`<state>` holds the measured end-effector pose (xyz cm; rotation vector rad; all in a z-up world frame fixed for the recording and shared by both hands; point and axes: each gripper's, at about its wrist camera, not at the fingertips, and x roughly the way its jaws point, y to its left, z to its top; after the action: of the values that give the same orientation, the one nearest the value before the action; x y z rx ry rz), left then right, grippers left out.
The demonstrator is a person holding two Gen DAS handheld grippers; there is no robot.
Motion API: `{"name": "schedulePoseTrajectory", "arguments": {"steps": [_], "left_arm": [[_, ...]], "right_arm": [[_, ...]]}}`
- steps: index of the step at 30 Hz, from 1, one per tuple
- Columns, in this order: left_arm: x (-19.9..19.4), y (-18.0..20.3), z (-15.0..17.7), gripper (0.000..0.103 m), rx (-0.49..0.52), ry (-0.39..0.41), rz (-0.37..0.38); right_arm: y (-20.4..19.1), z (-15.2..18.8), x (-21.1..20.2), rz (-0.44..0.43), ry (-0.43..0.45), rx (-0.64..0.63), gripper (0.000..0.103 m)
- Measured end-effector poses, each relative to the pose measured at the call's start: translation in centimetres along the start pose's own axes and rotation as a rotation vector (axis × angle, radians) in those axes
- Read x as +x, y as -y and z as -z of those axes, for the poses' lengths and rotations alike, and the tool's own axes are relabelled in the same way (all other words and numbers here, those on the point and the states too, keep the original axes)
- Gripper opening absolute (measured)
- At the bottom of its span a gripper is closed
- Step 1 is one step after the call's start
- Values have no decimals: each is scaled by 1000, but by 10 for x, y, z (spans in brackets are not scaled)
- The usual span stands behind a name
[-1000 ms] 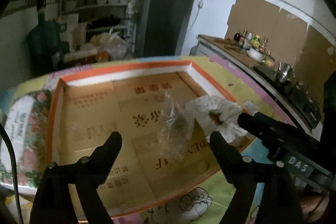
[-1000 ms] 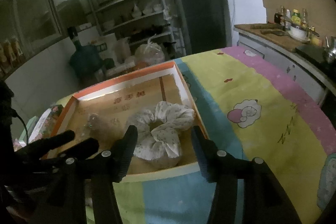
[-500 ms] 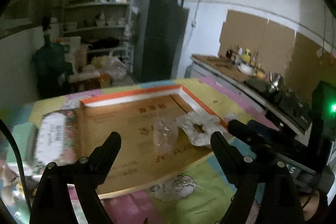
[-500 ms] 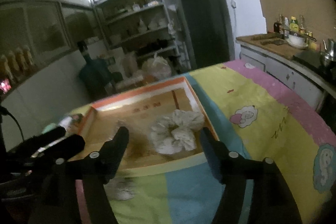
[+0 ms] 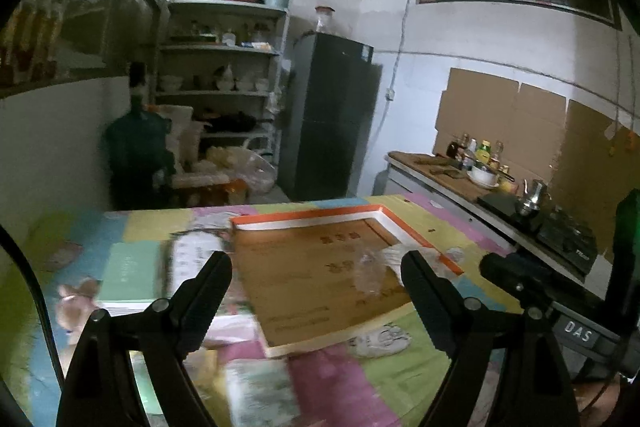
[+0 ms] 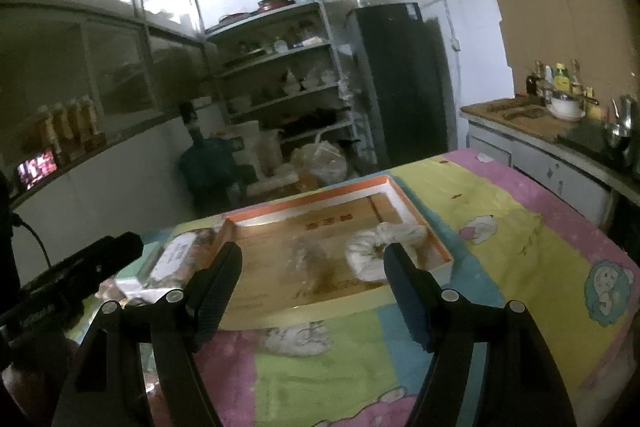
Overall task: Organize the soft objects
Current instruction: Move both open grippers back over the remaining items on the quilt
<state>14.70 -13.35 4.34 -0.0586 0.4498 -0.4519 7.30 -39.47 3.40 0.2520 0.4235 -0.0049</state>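
Observation:
A shallow cardboard tray (image 5: pixel 308 217) with an orange rim lies on the colourful tablecloth. Inside it, near the right wall, sits a white flowered cloth bundle (image 6: pixel 380 247), and a crumpled clear plastic bag (image 6: pixel 312 259) lies just left of it. In the left wrist view the bag (image 5: pixel 370 273) shows mid-tray and the cloth (image 5: pixel 394 251) is partly hidden behind a finger. My left gripper (image 5: pixel 316 259) hangs open, back from the tray's near edge and above it. My right gripper (image 6: pixel 313 251) also stands wide open, apart from the tray (image 6: pixel 308 198), with nothing between its pads.
A green booklet (image 5: pixel 128 275) and a printed box (image 6: pixel 176 259) lie left of the tray, with a pinkish plush toy (image 5: pixel 76 307) further left. A counter (image 6: pixel 532 123) with bottles runs along the right. Dark fridge (image 5: pixel 332 115) and shelves stand behind.
Both grippers have drawn back and risen away from the tray. The right jaws widened off the white cloth, which stays in the tray beside the bag.

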Motion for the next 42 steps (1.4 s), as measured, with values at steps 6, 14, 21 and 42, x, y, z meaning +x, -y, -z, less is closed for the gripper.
{"name": "schedulePoseTrajectory", "arguments": {"steps": [6, 14, 21, 42], "left_arm": [[-30, -23, 6, 87, 10, 45, -64], [-70, -53, 20, 87, 8, 89, -130], [-91, -74, 44, 87, -14, 73, -169], [-93, -123, 123, 87, -20, -43, -156]], "right_arm": [[-34, 11, -19, -40, 36, -44, 78], [-80, 29, -35, -79, 80, -132, 78], [-105, 50, -34, -148, 47, -159, 78], [-147, 119, -5, -233, -66, -207, 78]]}}
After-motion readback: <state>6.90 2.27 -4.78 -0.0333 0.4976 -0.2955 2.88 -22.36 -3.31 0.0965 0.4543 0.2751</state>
